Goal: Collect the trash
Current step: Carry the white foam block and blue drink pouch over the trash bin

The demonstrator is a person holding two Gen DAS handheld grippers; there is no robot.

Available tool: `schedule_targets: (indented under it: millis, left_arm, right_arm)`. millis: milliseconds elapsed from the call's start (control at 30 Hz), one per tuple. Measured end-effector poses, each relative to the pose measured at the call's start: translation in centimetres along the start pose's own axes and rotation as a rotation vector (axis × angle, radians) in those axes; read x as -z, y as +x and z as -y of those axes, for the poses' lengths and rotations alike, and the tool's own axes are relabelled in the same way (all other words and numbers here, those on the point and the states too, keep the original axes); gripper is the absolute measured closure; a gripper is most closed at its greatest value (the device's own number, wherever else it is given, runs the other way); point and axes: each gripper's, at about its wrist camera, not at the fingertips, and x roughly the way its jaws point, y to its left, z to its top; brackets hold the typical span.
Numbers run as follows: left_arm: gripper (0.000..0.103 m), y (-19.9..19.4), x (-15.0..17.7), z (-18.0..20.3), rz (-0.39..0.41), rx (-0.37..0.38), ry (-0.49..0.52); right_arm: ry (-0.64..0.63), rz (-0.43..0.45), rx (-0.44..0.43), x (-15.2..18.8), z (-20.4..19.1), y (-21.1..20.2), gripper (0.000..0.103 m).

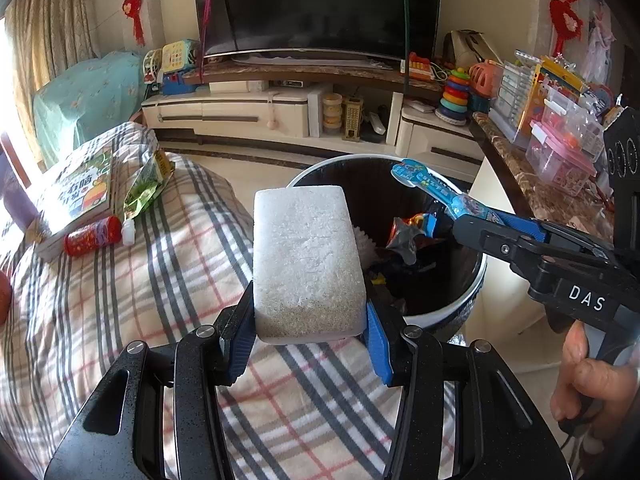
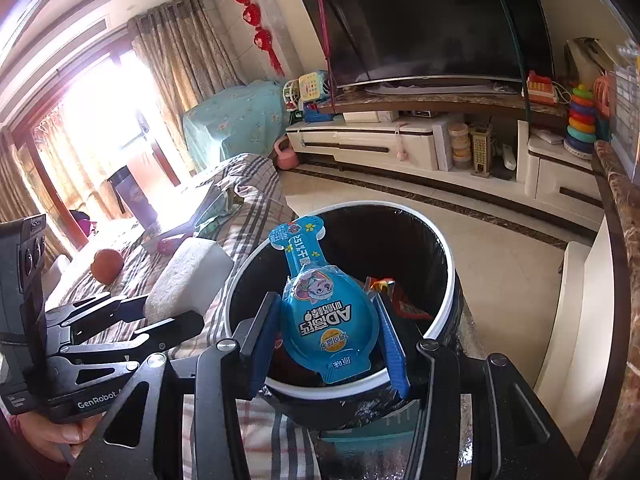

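My left gripper [image 1: 310, 330] is shut on a white foam block [image 1: 306, 260], held over the plaid cloth at the left rim of the trash bin [image 1: 478, 280]. The block [image 2: 188, 276] and left gripper [image 2: 160, 316] also show at the left of the right wrist view. My right gripper [image 2: 328, 344] is shut on a blue drink pouch [image 2: 326, 312] with a cartoon print, held above the open bin [image 2: 444, 308]. From the left wrist view the pouch [image 1: 440, 192] sticks out over the bin. Wrappers [image 1: 408, 236] lie inside the bin.
On the plaid cloth [image 1: 120, 300] lie a book [image 1: 78, 194], a red bottle [image 1: 94, 236], a small white bottle [image 1: 129, 232] and a green packet [image 1: 146, 188]. An orange fruit [image 2: 107, 266] sits further left. A marble counter [image 1: 532, 184] with toy boxes stands right; a TV cabinet [image 1: 260, 114] stands behind.
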Motion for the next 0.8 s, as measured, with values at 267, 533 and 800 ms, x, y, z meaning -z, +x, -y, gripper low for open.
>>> schedule_targets:
  millis: [267, 533, 800]
  left_arm:
    - [0.056, 0.4, -0.9, 0.4, 0.005, 0.0, 0.011]
    - [0.056, 0.7, -1.9, 0.7, 0.012, -0.004, 0.02]
    - [0.056, 1.1, -2.4, 1.0, 0.007, -0.008, 0.026]
  right_arm:
    - [-0.011, -0.005, 0.002, -0.8, 0.0, 0.5, 0.055]
    - [-0.013, -0.015, 0.009, -1.2, 0.1, 1.0, 0.055]
    - [-0.017, -0.019, 0.02, -1.8, 0.1, 1.5, 0.055]
